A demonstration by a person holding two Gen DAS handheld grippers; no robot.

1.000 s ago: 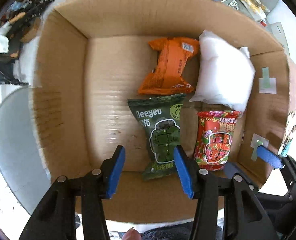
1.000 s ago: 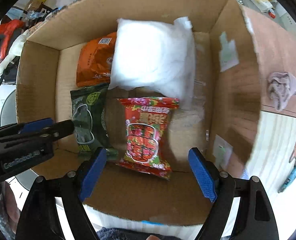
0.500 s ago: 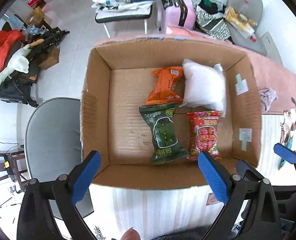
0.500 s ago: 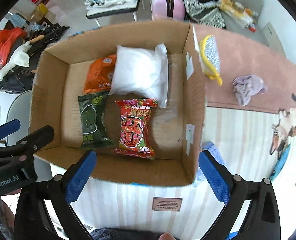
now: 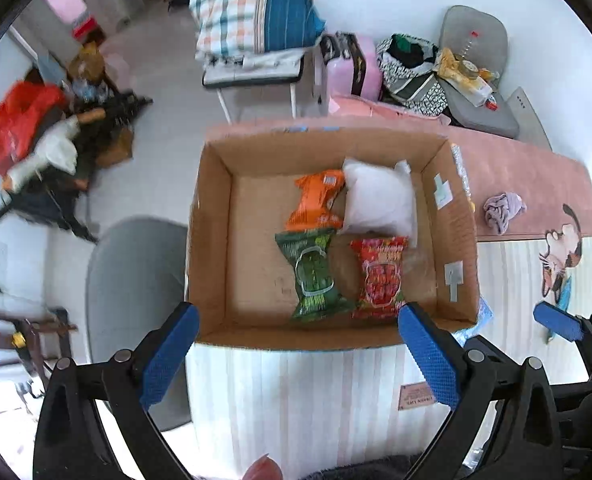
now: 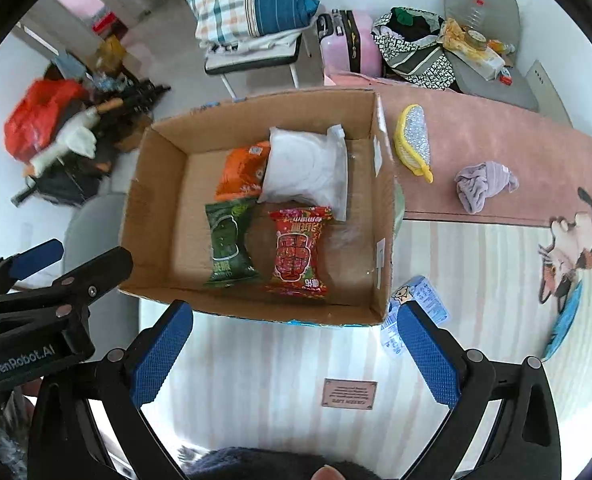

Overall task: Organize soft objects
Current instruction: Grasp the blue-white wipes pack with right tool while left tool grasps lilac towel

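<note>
An open cardboard box (image 5: 211, 240) (image 6: 155, 216) holds a green snack pack (image 5: 314, 276) (image 6: 227, 246), a red snack pack (image 5: 380, 276) (image 6: 300, 254), an orange snack pack (image 5: 318, 200) (image 6: 241, 172) and a white soft bag (image 5: 378, 200) (image 6: 306, 170). My left gripper (image 5: 296, 356) is open and empty, held high above the box's near edge. My right gripper (image 6: 293, 354) is open and empty too, beside it. On the pink mat lie a lilac cloth (image 5: 502, 210) (image 6: 484, 184) and a yellow-rimmed scrubber (image 6: 414, 142).
A blue-and-white packet (image 6: 414, 308) lies at the box's near right corner. A grey chair (image 5: 131, 280) stands left of the box. Behind are a stool with a plaid bundle (image 6: 251, 4), a pink suitcase (image 6: 350, 46) and a cluttered grey chair (image 6: 484, 40).
Both grippers have pulled up and back out of the box, so the whole box and room now show. The left jaws opened wider. The packs in the box have not moved.
</note>
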